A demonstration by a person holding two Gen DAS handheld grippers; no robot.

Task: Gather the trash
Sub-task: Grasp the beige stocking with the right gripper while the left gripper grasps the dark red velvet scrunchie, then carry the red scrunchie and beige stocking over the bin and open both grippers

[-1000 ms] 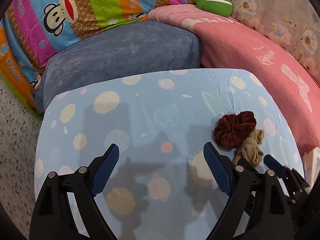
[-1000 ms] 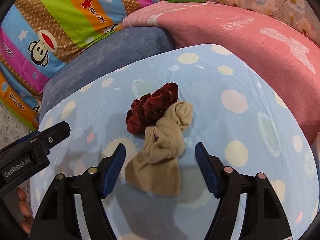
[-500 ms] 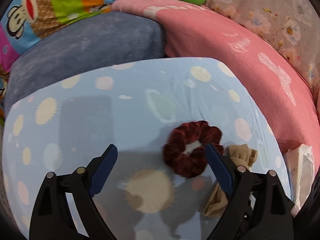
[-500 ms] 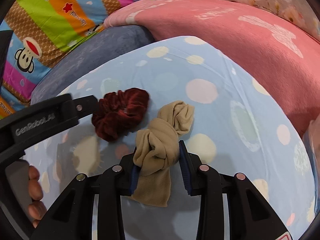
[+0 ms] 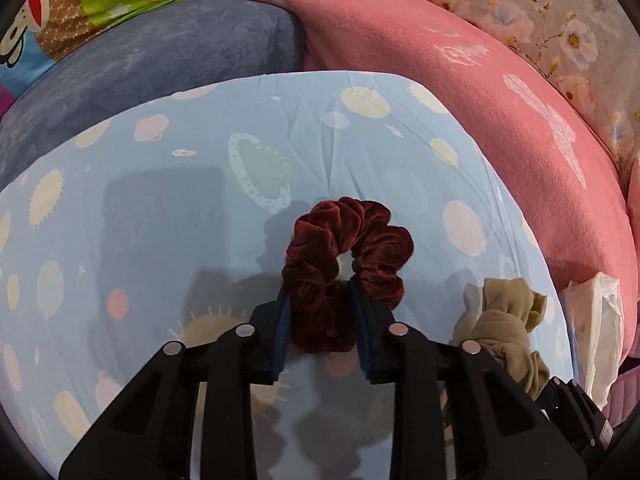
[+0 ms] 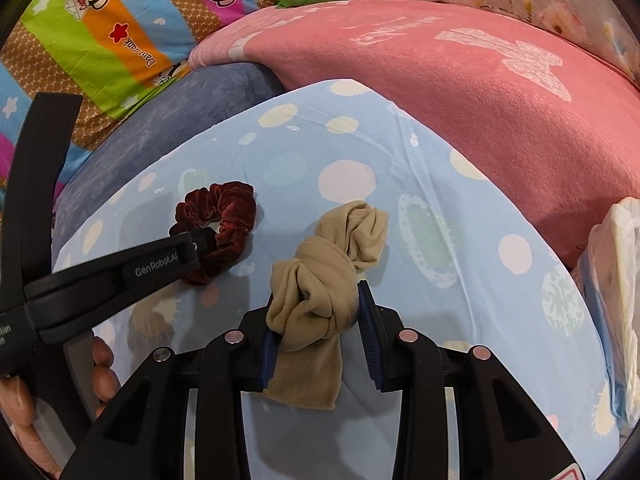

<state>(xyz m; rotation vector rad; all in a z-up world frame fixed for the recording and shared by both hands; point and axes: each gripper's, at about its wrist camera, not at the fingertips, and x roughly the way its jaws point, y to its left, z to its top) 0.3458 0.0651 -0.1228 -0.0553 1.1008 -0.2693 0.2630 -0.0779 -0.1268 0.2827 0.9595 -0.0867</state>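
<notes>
dark red scrunchie lies on the blue sheet, left gripper jaws closing on it; right gripper clamps the knotted beige cloth beside it.

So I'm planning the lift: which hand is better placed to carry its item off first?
Probably right: its fingers already clamp the tan sock, while the left gripper is just closing on the red scrunchie.

The room was brightly and evenly lit from overhead. Soft grey shadows fell across the blue sheet. Everything stayed sharp, though the fisheye bent and blackened the corners.
</notes>
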